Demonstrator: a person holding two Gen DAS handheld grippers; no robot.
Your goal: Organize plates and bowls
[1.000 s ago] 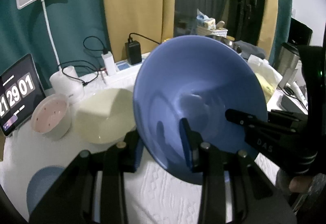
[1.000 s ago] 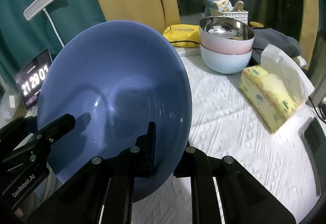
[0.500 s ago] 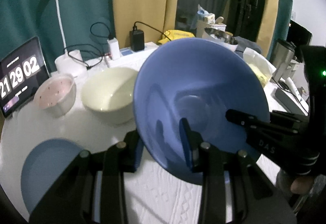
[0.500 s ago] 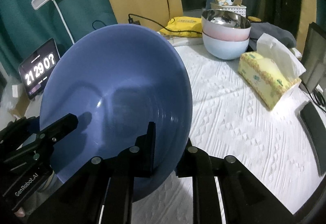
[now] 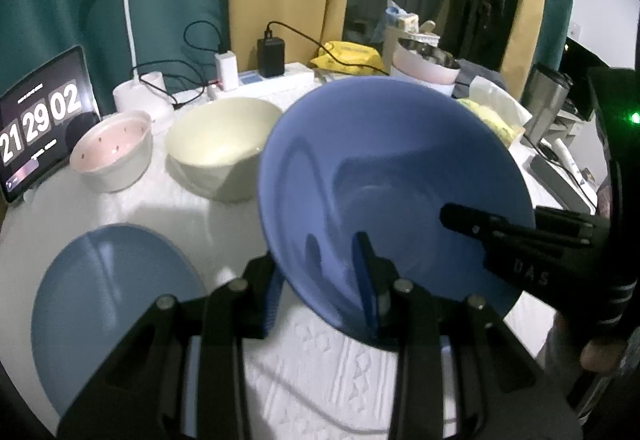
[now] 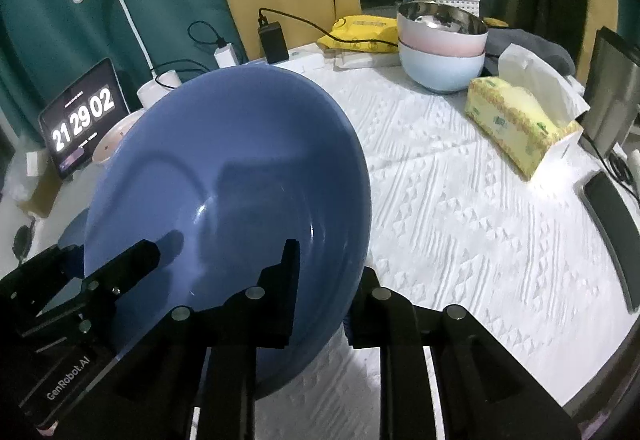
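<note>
Count: 6 bowls, 1 plate.

Big blue bowl up off the table, tilted, mouth toward both cameras.
- Left gripper clamped on its near rim, 1 finger inside, 1 outside.
- Right gripper straddling the opposite rim. Jaws just been opening, rim between them, outer pad looks off the wall.

Left of the blue bowl: blue plate flat on the table.
Behind-left of it: cream bowl, then pink perforated bowl.
Behind-right of it: stack of 3 bowls, steel on top.
Right of it: tissue box.

Blue bowl blocks most of the table centre in both views.
</note>
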